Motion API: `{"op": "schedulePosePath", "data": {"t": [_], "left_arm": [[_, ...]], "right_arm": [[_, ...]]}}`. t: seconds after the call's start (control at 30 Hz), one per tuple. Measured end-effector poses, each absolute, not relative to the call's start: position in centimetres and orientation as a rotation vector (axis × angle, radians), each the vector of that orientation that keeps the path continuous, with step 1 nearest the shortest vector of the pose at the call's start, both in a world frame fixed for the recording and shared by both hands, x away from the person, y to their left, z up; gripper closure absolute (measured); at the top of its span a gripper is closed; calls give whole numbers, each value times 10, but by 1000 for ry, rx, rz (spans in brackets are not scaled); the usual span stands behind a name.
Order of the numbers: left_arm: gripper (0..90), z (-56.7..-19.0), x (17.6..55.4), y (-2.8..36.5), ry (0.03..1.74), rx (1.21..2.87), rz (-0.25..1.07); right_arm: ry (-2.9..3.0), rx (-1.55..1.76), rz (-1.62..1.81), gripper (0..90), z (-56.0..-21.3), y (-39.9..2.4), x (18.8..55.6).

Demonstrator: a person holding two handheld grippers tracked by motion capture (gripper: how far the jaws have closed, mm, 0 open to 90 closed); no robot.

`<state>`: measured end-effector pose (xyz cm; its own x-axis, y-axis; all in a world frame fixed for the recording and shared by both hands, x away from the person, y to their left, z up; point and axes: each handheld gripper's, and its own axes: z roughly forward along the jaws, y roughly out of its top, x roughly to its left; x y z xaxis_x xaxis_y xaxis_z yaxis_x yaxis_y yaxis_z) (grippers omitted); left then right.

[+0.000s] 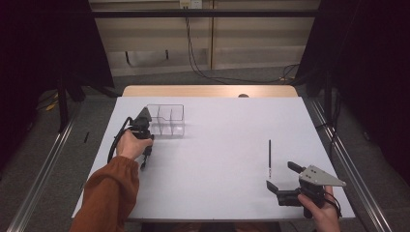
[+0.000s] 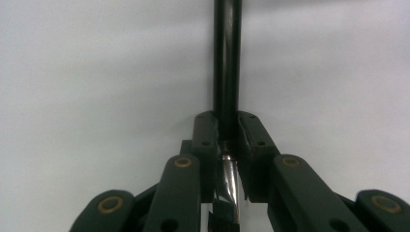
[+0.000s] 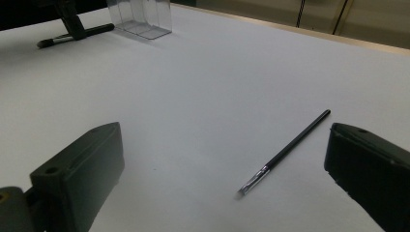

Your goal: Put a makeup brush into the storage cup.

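My left gripper [image 1: 146,147] stands at the table's left, just in front of a clear compartment box [image 1: 167,121]. It is shut on a thick black brush [image 2: 226,58]; the handle runs on ahead of the jaws and the silver ferrule sits between the pads. The right gripper view shows that brush [image 3: 72,35] low over the table beside the box [image 3: 140,17]. A thin black brush [image 1: 269,154] lies loose on the table at the right. Just in front of it, my right gripper [image 1: 281,175] is open, with the thin brush [image 3: 290,147] ahead of its jaws, nearer the right one.
The white table top [image 1: 217,145] ends in a wooden strip at its far edge. Cables hang at the wall beyond it. Metal rails run along the floor on both sides.
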<state>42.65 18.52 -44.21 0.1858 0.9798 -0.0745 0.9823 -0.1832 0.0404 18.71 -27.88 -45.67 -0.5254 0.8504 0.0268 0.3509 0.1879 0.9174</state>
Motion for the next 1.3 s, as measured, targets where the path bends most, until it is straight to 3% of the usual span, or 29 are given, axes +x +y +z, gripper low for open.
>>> {"op": "schedulePosePath", "data": {"t": [0.43, 0.77, 1.3], "left_arm": [[793, -435, 420, 188, 1846, 2352, -89], [793, -428, 411, 188, 1738, 2352, -22], [793, -417, 393, 198, 1530, 2328, -18]], "right_arm": [[1969, 1124, 1313, 5, -457, -279, 187], [1969, 1124, 1314, 5, -457, -279, 188], [1967, 1124, 1315, 5, -457, -279, 187]]}}
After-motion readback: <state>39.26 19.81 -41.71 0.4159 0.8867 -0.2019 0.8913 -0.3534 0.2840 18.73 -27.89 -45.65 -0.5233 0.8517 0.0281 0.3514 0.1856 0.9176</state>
